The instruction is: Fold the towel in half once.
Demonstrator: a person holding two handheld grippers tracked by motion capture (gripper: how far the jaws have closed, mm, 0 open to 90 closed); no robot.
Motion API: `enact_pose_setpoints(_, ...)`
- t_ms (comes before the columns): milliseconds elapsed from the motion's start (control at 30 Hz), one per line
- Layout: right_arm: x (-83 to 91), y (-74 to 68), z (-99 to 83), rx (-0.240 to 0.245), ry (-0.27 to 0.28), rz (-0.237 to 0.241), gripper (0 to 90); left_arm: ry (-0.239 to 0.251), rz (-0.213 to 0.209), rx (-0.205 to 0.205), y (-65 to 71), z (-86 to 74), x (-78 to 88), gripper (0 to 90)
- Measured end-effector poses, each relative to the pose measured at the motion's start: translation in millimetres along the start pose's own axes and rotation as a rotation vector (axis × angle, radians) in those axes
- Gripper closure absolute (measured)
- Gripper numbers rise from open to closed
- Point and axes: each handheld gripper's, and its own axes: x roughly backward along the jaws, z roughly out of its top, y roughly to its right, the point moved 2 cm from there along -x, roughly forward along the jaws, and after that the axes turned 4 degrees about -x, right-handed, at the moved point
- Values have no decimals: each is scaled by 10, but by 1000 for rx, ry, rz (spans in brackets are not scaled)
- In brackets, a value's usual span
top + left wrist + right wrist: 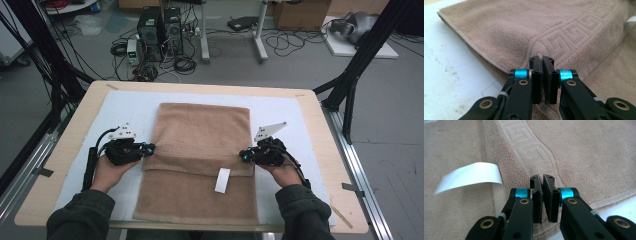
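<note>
We pinch the towel's (pixel 200 135) folded edge with left tool (pixel 148 148) and right tool (pixel 243 155); next, carry it forward evenly.

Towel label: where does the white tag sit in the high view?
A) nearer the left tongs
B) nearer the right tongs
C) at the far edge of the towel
B: the white tag hangs from the folded towel edge, just beside the right tongs.

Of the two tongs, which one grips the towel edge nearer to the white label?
The right tongs. They pinch the folded edge of the towel on the side where the white label hangs; the left tongs hold the opposite end of that edge.
</note>
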Motion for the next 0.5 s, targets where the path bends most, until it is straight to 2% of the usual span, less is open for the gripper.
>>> enact_pose_setpoints(67,-42,9,-31,-3,-26,4,852,-42,0,-17,25,-44,-71,856)
enact_pose_setpoints(167,-206,31,-169,-14,-89,-8,852,-110,5,-38,62,-143,-210,853)
enact_pose_setpoints(233,-281,59,-255,-32,-79,-4,853,-148,4,-48,71,-208,-290,852)
enact_pose_setpoints(300,-266,71,-280,-48,-55,1,854,-124,-1,-24,55,-215,-285,852)
enact_pose_setpoints(400,-228,45,-246,-27,-53,-5,856,-88,-1,-10,47,-187,-220,853)
enact_pose_setpoints(500,-153,38,-187,-26,-26,0,856,-41,2,0,48,-143,-143,854)
